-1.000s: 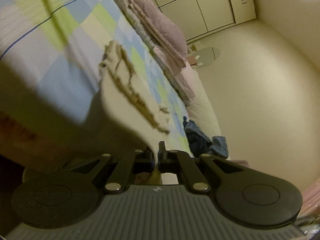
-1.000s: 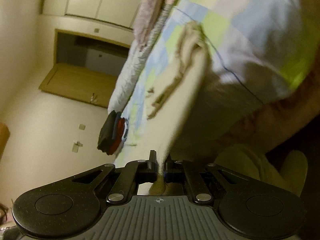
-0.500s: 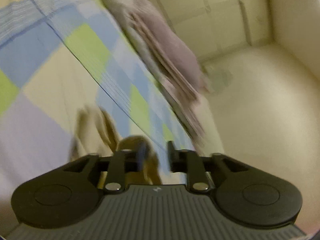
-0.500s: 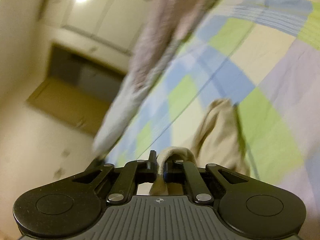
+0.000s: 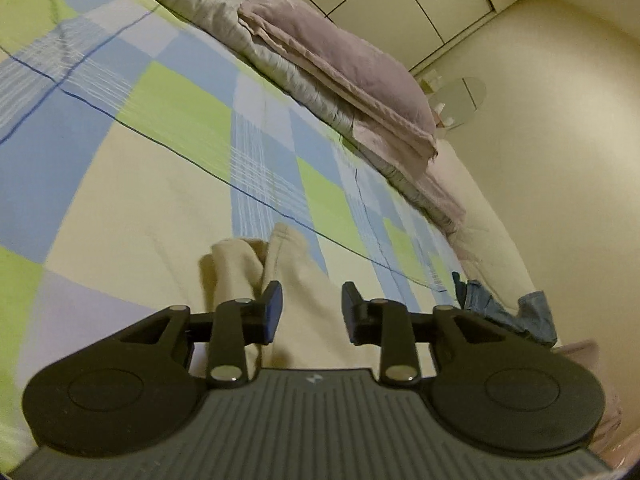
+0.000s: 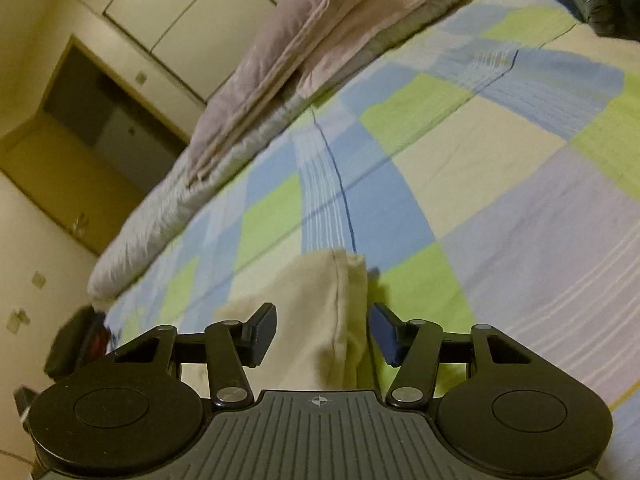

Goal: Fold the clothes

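Lowered from mid-air onto the checked bedspread (image 5: 168,184), the cream garment (image 5: 304,304) lies released between both opening grippers, left gripper (image 5: 311,312) and right gripper (image 6: 322,334), pads clear.

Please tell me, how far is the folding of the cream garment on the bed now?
Done: the cream garment lies on the checked bedspread, laid down. In hand: nothing; the left gripper and right gripper are opening their jaws, cloth between them but not pressed. Left: any further folds, and the blue clothes at the bed's edge look unfolded.
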Action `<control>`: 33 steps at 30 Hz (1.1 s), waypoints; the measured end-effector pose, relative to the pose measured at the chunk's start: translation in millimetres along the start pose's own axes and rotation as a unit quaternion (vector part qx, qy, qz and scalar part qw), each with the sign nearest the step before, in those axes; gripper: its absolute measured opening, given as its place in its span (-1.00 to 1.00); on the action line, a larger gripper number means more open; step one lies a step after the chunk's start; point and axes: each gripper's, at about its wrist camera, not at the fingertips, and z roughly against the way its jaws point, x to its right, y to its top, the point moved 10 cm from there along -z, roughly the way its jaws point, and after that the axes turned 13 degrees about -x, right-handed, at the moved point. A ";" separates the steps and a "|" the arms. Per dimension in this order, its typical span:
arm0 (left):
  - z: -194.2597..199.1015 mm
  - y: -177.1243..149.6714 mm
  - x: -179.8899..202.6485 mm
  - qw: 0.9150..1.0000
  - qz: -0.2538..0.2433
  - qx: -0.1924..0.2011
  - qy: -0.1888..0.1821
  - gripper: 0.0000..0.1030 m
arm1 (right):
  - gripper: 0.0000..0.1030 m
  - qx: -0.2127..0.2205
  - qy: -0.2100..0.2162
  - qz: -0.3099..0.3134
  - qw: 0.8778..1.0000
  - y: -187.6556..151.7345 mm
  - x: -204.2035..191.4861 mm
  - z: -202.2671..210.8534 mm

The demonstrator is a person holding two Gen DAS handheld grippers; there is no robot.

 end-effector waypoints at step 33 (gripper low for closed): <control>0.6 26.7 8.0 0.992 -0.087 0.074 0.048 -0.99 | -0.97 0.075 -0.086 0.138 0.984 41.2 -40.7 -15.2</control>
